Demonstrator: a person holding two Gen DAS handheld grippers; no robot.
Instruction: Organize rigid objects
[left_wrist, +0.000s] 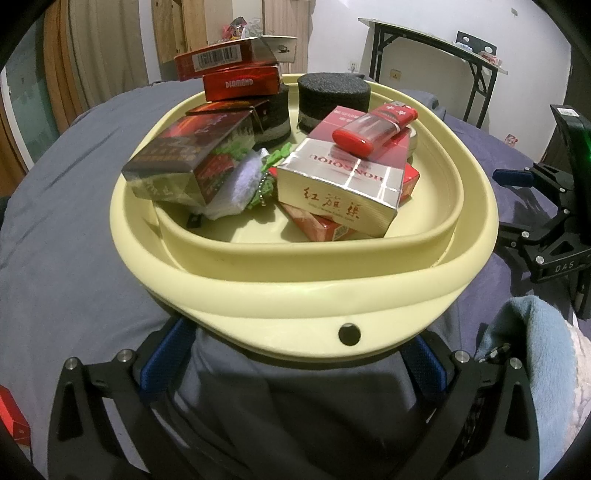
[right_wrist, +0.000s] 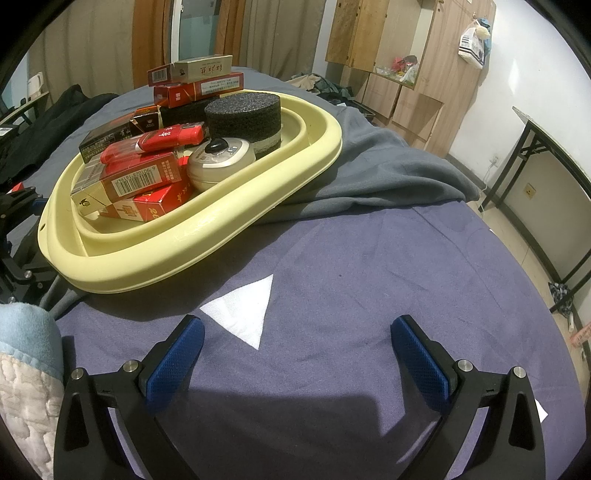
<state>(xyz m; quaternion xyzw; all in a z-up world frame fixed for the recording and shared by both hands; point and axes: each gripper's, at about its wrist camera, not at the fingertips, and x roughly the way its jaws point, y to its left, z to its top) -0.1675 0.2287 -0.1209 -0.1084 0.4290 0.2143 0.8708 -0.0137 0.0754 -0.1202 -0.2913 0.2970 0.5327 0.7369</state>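
On the blue-covered bed, the cream basin (left_wrist: 306, 291) sits piled with boxes, two foam discs (left_wrist: 334, 98) and a red lighter (left_wrist: 373, 127), so gathering looks nearly finished. Both the left gripper (left_wrist: 295, 365) and right gripper (right_wrist: 297, 350) hang spread and empty; next, I judge, comes fetching any stray item, perhaps the red box (left_wrist: 13, 421) beside the left jaws.

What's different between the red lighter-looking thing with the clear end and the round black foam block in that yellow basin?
The red plastic lighter is slim, glossy and partly see-through; the black round foam block is squat, matte and opaque. The lighter lies on its side atop a silver-and-red carton, while the foam block stands upright at the basin's far end. Both sit inside the pale yellow plastic basin, and neither hand-held gripper touches them.
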